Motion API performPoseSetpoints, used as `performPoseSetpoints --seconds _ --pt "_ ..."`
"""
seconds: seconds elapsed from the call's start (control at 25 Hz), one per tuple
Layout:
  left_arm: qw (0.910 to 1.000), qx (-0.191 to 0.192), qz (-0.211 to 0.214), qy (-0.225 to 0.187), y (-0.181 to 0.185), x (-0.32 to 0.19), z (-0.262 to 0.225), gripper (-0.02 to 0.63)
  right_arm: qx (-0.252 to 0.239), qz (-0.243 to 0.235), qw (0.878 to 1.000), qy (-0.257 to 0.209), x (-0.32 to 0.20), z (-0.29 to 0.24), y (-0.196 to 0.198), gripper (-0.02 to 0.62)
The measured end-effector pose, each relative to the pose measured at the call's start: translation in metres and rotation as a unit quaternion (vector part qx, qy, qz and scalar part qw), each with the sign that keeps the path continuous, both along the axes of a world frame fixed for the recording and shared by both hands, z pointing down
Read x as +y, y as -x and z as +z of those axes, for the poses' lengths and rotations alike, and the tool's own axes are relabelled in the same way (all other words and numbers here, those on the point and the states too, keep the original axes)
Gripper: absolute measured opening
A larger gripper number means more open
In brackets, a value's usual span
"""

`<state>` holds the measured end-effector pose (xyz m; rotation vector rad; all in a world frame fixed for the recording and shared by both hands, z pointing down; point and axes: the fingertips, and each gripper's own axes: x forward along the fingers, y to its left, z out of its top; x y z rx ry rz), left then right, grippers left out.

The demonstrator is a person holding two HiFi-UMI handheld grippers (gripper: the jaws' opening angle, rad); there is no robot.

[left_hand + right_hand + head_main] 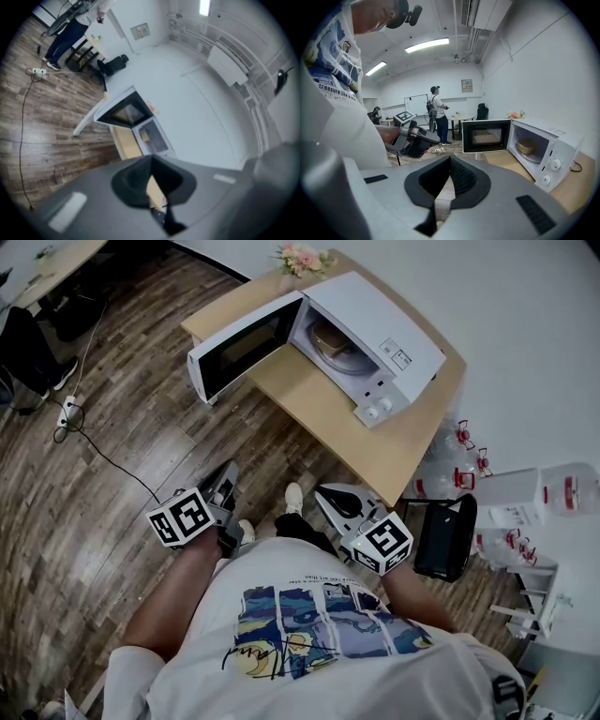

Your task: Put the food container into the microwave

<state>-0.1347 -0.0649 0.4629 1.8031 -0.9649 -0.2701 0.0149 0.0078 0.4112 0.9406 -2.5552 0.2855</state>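
Observation:
A white microwave stands on a wooden table with its door swung wide open. A tan food container sits inside on the turntable, and it also shows in the right gripper view. My left gripper and right gripper hang close to my body, well short of the table. Both are shut with nothing between the jaws. In the left gripper view the microwave is small and far off beyond the jaws.
Water bottles and a black chair crowd the floor right of the table. A power strip with a cable lies on the wooden floor at the left. Flowers sit behind the microwave. A person stands far back.

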Motion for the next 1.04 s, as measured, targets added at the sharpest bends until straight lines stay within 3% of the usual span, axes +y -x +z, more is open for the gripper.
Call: performPoseSetpoints --seconds 0.4,0.68,0.84,1.04 --pt "1.0000 -0.005 -0.002 -0.001 0.001 -0.002 0.007 0.006 0.010 0.004 1.000 -0.002 0.001 0.000 -0.004 0.008" --pt "0.9996 -0.007 0.001 -0.029 -0.015 0.002 -0.009 0.006 0.008 0.001 1.000 -0.013 0.007 -0.007 -0.019 0.008" --pt "0.9992 -0.001 0.018 -0.035 -0.043 0.017 -0.026 0.007 0.000 0.015 1.000 -0.007 0.021 -0.016 -0.039 0.008" --pt "0.9943 0.014 0.070 -0.079 -0.093 0.047 -0.060 0.007 -0.007 0.025 1.000 -0.001 0.045 -0.021 -0.064 0.008"
